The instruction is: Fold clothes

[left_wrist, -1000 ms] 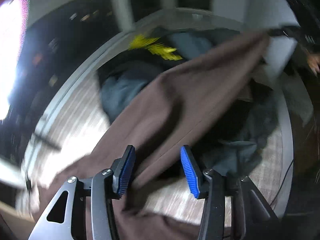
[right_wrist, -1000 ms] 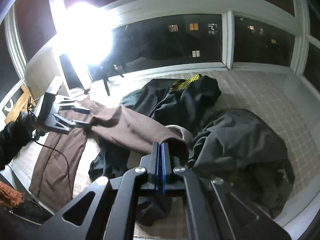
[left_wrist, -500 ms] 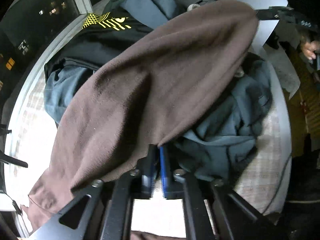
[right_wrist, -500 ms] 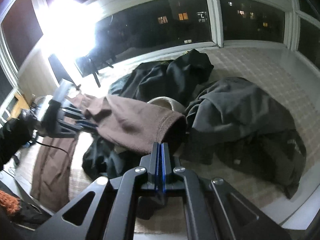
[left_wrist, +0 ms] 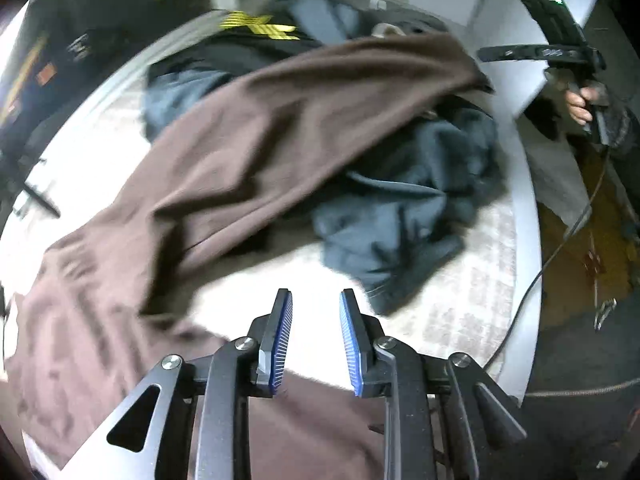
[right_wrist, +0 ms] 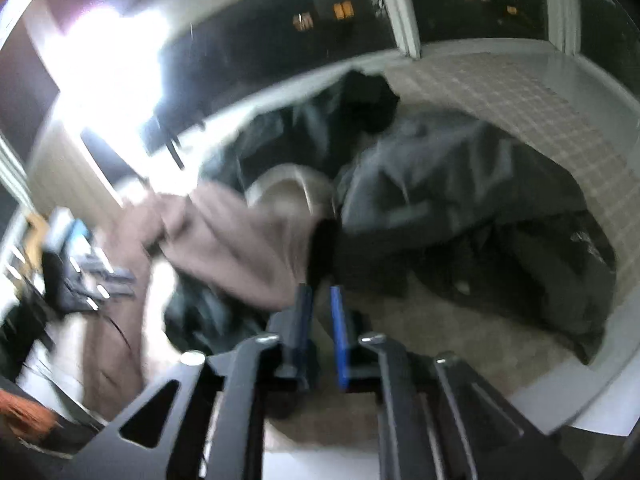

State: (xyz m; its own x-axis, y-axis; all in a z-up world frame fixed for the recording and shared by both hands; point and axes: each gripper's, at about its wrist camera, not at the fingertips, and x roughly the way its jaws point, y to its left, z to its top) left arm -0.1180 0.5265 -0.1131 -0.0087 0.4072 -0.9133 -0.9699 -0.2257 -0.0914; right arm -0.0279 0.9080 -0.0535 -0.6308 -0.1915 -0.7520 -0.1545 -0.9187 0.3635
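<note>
Both my jaws stand released: left gripper (left_wrist: 315, 344), right gripper (right_wrist: 321, 334). Brown garment (left_wrist: 256, 136) sprawls from seven to one o'clock over the pile (left_wrist: 408, 200), unfolded; next I'd judge fresh corner grips.

- Brown garment (left_wrist: 248, 136): long soft fabric, unfolded, stretched diagonally across the tabletop (left_wrist: 472, 304); its far end drapes over the heap of dark clothes, its near end is spread flat at the tabletop's near edge.
- Blue-grey garment (left_wrist: 404, 208): crumpled in a heap, partly under the brown garment.
- Black garment with yellow print (left_wrist: 256, 36): bunched at the far side by the window, its edge under the brown garment.
- Dark grey garment (right_wrist: 460, 184): rumpled, loosely piled.
</note>
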